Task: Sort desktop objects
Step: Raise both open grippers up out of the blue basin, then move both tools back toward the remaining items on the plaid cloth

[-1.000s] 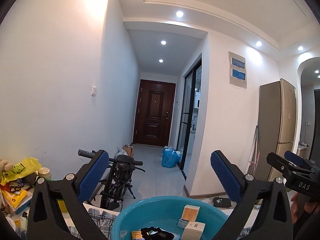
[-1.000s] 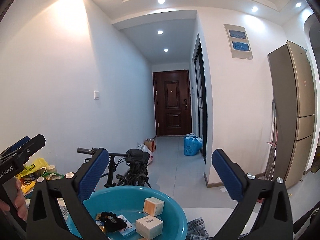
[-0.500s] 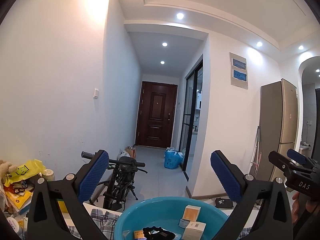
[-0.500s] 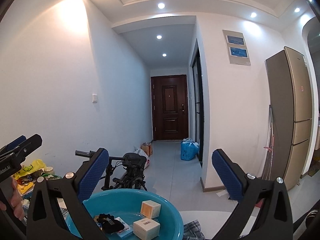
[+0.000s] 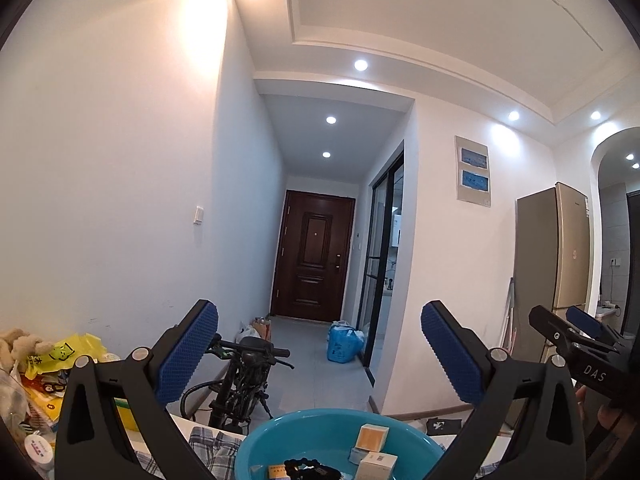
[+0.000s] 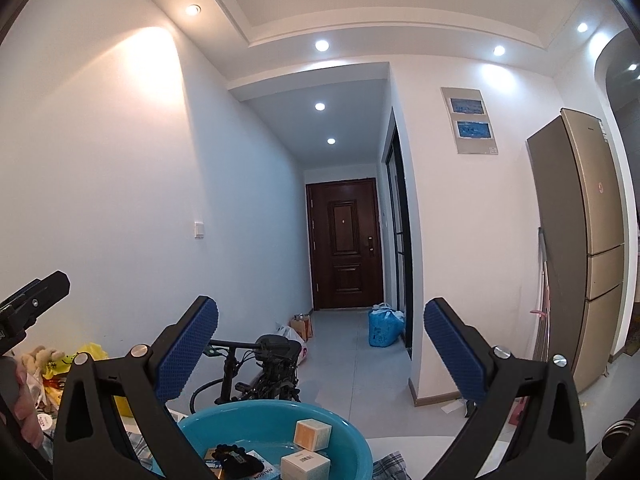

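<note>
Here both the left gripper and right gripper gape empty above the teal basin, boxes lying askew.

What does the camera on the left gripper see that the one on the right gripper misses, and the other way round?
Only the left wrist view shows the right gripper at its right edge, plus a small dark item on the floor. Only the right wrist view shows the left gripper's tip at its left edge and a box printed RAISON. Both show the teal basin holding small boxes, the bicycle and the brown door.
</note>
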`<state>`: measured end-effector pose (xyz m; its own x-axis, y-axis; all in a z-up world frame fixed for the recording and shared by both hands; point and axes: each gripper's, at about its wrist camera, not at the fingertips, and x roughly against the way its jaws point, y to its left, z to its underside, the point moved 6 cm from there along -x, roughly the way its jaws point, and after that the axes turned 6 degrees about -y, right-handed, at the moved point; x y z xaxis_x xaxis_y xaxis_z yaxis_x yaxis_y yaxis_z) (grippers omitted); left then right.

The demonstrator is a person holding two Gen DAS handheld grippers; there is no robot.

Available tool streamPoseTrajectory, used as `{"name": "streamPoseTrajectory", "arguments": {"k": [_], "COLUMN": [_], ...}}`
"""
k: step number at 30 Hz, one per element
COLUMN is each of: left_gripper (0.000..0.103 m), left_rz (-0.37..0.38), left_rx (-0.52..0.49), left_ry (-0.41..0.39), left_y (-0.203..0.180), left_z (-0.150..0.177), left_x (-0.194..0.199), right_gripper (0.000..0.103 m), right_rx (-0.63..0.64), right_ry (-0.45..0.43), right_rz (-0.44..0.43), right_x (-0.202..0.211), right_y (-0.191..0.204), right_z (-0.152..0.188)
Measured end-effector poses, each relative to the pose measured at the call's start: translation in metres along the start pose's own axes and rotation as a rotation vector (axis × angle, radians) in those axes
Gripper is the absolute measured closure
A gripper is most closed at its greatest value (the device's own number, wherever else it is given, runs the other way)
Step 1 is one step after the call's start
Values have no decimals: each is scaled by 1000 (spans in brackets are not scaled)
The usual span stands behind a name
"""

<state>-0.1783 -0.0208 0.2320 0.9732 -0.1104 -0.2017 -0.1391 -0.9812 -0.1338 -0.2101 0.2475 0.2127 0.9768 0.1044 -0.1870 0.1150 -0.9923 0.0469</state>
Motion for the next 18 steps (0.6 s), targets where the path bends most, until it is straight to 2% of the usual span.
{"name": "streamPoseTrajectory", "arguments": {"k": [5,9,18], "left_gripper": [0,0,0], "left_rz": [0,4,13], "left_rx": [5,-16,-59], "left_ry": [-34,4,50], "left_y": [3,0,-16], "left_z": [-11,-11,-12], "left_x": [19,24,44], "right_gripper": [0,0,0], "right_rx": [8,29,64], "right_ry": [-73,-20,-16], "right_rz": [-6,2,-22], "right_x": [24,24,46], "right_y": [8,7,17], "right_z": [-14,-10,-27]}}
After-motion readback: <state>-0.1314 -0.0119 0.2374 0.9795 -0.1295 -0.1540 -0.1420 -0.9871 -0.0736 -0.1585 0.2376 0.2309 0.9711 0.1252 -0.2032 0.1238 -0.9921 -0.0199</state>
